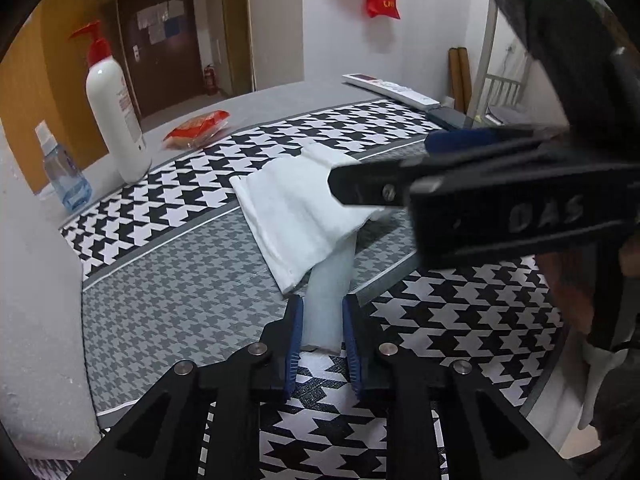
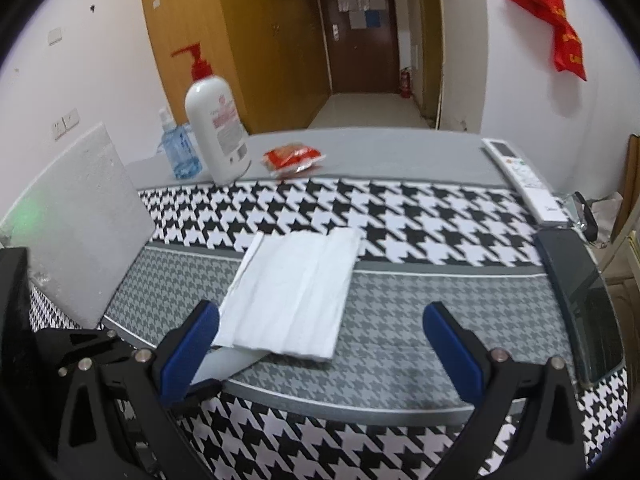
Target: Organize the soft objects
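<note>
Left claw (image 1: 322, 324) pinches a pale strip of the white towel (image 1: 296, 216) between its 2 blue pads, low over the table (image 1: 168, 304). Right claw (image 2: 320, 344) hangs wide open, jaws apart, straddling the towel's near edge without touching it. The towel, soft and folded into a ribbed rectangle, lies mid-table on the grey houndstooth band, bare mat all round it. Far edge is busier: pump bottle (image 2: 218, 132), blue bottle (image 2: 180, 148), red packet (image 2: 294, 158), and a remote (image 2: 524, 178) at the right.
</note>
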